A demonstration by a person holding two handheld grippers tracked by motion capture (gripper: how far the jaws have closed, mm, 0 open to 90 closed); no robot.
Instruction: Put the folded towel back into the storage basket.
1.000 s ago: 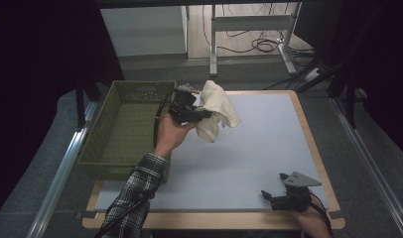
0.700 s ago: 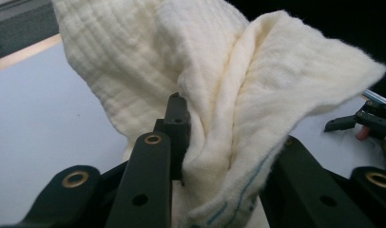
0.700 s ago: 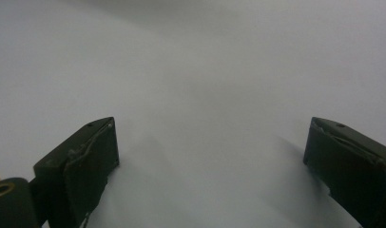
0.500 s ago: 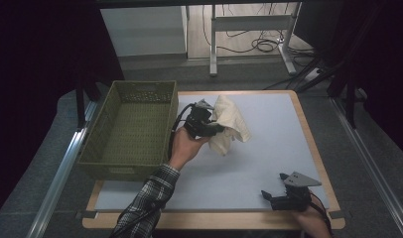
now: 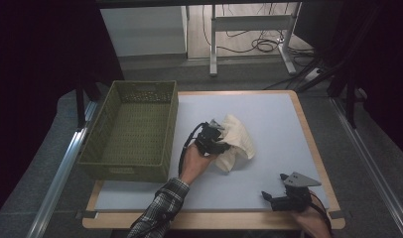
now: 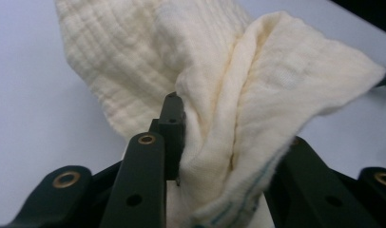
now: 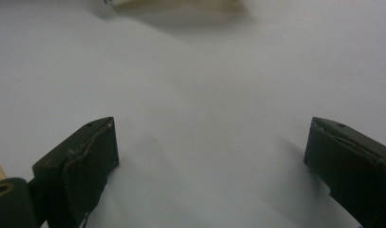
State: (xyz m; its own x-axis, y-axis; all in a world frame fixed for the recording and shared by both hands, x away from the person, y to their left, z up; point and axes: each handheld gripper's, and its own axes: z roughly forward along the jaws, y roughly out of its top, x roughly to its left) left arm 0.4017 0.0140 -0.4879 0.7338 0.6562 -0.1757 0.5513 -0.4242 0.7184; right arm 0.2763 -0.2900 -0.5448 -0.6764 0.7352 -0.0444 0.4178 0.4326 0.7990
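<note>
A cream waffle-weave cloth [image 5: 236, 141] hangs bunched over the middle of the pale table top. My left gripper [image 5: 214, 140] is shut on the cloth [image 6: 219, 104], whose folds drape over and between the black jaws in the left gripper view. My right gripper [image 5: 276, 198] rests near the table's front right corner, apart from the cloth. In the right gripper view my right gripper [image 7: 212, 161] stands open over bare table, and the cloth's edge [image 7: 177, 5] shows blurred at the top.
An olive-green woven basket [image 5: 132, 129] stands on the table's left side, with nothing visible inside it. The table's wooden rim [image 5: 308, 129] runs along the right. Desk legs and cables [image 5: 254, 42] lie on the floor beyond the far edge.
My left gripper has carried the cloth from beside the basket's far corner towards the middle of the table and nearer the person. The right gripper has stayed put.
</note>
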